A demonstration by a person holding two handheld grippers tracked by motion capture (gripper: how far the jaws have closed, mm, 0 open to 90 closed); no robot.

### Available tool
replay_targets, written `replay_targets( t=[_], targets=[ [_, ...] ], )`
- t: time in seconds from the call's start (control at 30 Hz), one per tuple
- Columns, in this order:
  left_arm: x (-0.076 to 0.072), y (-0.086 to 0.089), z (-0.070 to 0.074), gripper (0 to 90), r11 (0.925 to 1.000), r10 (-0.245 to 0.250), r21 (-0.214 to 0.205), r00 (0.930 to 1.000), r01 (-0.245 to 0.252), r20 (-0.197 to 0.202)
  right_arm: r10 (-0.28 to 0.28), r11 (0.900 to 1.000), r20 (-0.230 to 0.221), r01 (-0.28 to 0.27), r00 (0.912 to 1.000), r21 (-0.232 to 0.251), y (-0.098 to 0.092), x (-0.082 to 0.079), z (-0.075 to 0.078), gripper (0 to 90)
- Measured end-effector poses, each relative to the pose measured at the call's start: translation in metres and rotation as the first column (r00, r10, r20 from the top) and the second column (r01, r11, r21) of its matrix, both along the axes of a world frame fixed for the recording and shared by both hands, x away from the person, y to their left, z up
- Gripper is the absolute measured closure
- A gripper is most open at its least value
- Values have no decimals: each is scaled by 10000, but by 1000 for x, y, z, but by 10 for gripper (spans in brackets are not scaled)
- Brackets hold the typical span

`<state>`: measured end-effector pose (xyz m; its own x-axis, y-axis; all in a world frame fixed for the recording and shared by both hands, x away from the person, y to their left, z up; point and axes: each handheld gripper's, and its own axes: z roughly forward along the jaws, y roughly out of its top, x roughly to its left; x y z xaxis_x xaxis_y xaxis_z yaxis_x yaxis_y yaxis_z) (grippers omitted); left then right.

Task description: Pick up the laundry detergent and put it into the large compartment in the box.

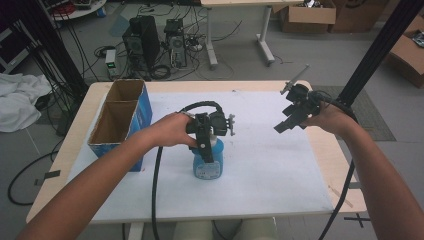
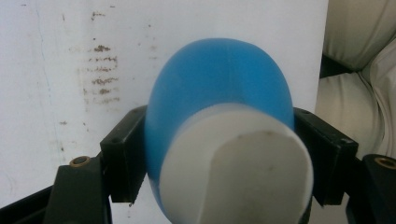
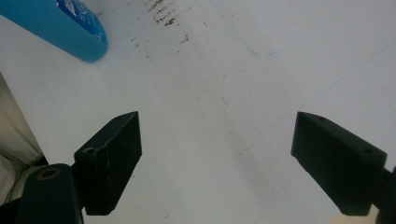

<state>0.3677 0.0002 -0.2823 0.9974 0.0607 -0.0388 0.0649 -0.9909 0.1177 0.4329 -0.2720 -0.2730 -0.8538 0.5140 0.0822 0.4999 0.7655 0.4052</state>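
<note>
Left hand-held gripper [image 1: 207, 145] comes at the blue bottle [image 1: 208, 162] from above, jaws clamped on its shoulder just below the white cap [image 2: 243, 168]; a grip this high likely keeps the bottle upright and steady. Bottle stands on the white sheet near the middle of the tabletop [image 1: 310, 150], toward the person's edge. Right hand-held gripper [image 1: 290, 121] hovers well apart over the sheet, jaws spread and empty, probably on standby. Open box [image 1: 120, 120] sits at left, bottle outside it.
</note>
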Motion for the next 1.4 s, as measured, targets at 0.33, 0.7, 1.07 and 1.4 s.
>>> replay_targets(
  t=[0.33, 0.7, 1.07, 1.4],
  targets=[
    [0, 0, 0, 316, 10000, -12, 32, 10000, 12, 63, -13, 10000, -37, 13, 10000, 49, 1, -1, 0, 161],
    [0, 0, 0, 346, 10000, -22, 14, 9999, 22, 127, 9, 10000, -117, -9, 9999, 37, 3, 0, -2, 160],
    [0, 1, 0, 369, 10000, 53, -7, 9999, -53, 146, 23, 9999, -119, -22, 9999, 130, 2, -1, -1, 160],
    [-2, 2, 3, 376, 9997, 234, 86, 9996, -235, 188, 57, 9998, -111, -55, 9999, 183, 2, -1, -1, 160]
  ],
)
